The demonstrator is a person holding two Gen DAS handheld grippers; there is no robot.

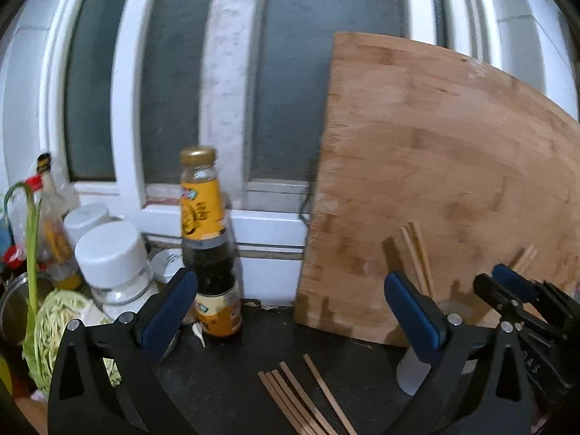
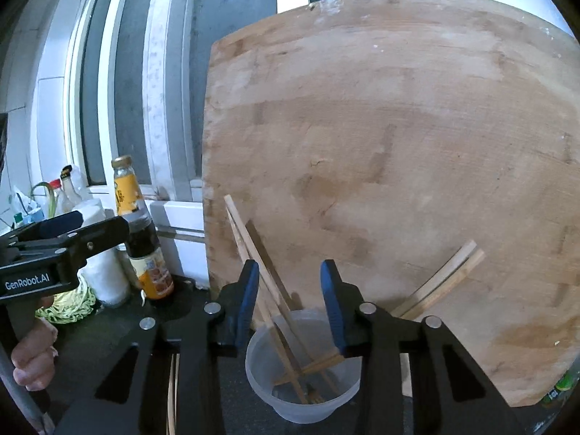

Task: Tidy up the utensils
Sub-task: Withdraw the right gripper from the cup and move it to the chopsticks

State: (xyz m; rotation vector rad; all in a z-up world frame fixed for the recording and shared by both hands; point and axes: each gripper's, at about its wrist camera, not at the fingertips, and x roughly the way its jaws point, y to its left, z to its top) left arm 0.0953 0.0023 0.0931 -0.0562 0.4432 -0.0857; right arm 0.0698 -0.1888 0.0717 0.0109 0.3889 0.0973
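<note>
Lying chopsticks (image 1: 304, 395) below left claw (image 1: 293, 311)

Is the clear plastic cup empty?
No, several wooden chopsticks stand in the clear plastic cup, leaning against the cutting board.

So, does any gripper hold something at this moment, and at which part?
Nothing is held. The left gripper is wide open above loose chopsticks; the right gripper is open over the cup.

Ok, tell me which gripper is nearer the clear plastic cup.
Right. The right gripper hangs just above the plastic cup, fingers over its rim; the left gripper is off to its left, over the loose chopsticks.
</note>
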